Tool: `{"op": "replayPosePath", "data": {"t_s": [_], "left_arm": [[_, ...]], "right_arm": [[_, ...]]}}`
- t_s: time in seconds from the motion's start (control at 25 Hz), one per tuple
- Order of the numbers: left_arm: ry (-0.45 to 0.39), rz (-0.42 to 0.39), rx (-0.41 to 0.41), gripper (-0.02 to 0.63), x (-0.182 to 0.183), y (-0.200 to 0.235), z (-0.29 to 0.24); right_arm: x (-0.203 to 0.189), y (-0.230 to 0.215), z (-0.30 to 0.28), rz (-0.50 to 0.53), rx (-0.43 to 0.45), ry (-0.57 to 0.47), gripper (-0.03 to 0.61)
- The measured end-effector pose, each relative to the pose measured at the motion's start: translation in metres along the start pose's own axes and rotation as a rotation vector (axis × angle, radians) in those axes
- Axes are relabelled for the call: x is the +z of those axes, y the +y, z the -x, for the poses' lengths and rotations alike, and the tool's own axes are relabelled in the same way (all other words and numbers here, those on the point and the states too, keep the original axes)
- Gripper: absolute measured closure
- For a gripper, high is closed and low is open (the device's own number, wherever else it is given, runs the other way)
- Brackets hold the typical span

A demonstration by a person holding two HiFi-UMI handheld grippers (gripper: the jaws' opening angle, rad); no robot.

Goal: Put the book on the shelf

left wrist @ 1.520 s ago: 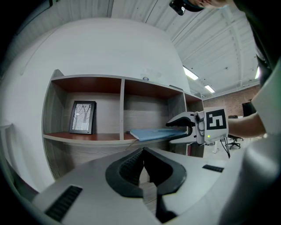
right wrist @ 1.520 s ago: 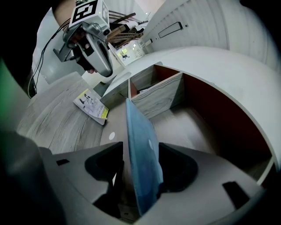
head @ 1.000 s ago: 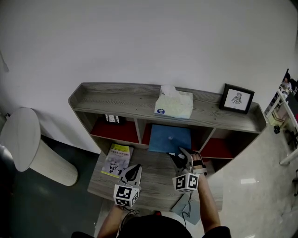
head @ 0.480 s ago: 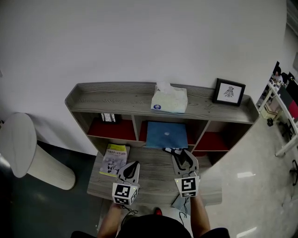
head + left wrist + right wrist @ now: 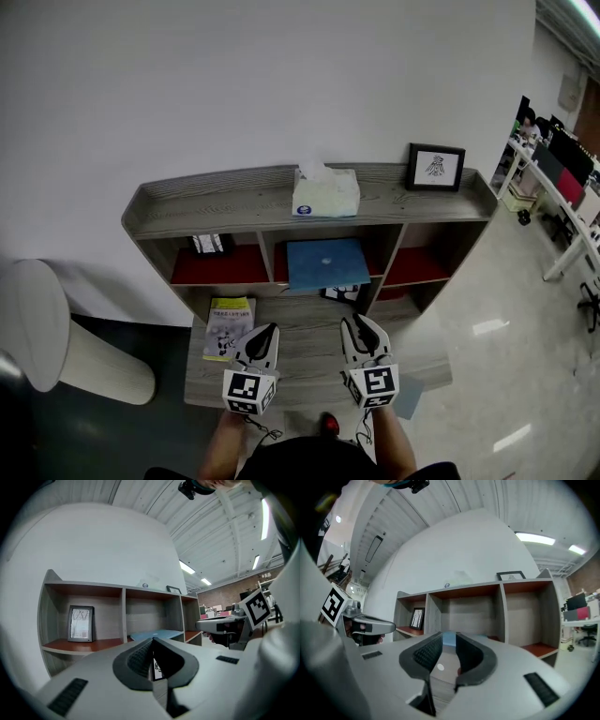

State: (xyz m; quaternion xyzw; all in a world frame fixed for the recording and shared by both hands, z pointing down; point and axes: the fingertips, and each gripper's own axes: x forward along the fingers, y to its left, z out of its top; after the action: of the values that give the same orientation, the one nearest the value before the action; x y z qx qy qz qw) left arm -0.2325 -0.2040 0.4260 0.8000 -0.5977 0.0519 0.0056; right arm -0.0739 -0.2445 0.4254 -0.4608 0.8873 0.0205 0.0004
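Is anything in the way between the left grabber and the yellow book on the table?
No, nothing visible is. The yellow book lies flat on the table, close beside the left gripper, and only a little bare wood shows between them.

The left gripper (image 5: pixel 265 331) and right gripper (image 5: pixel 355 324) are pale grey shells with black ribbed pads (image 5: pixel 138 657). Each carries a white cube (image 5: pixel 248 392) printed with black square markers.

No legible text; print on yellow booklet (image 5: pixel 228 328), tissue box (image 5: pixel 324 193) too small.
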Motion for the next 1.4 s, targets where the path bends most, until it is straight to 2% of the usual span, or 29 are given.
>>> {"op": "replayPosePath", "data": {"t_s": [0.32, 1.08, 1.4], "left_arm": [[-0.006, -0.005, -0.090, 0.607, 0.002, -0.002, 0.022], [0.028, 0.047, -0.201, 0.607, -0.036, -0.008, 0.092], [0.018, 0.042, -0.247, 0.607, -0.037, -0.015, 0.120]], "right_arm": [[-0.011, 0.021, 0.037, -0.080, -0.102, 0.014, 0.523], [-0.045, 0.084, 0.116, -0.071, -0.235, 0.098, 0.548], [-0.034, 0.104, 0.144, -0.048, -0.287, 0.093, 0.548]]}}
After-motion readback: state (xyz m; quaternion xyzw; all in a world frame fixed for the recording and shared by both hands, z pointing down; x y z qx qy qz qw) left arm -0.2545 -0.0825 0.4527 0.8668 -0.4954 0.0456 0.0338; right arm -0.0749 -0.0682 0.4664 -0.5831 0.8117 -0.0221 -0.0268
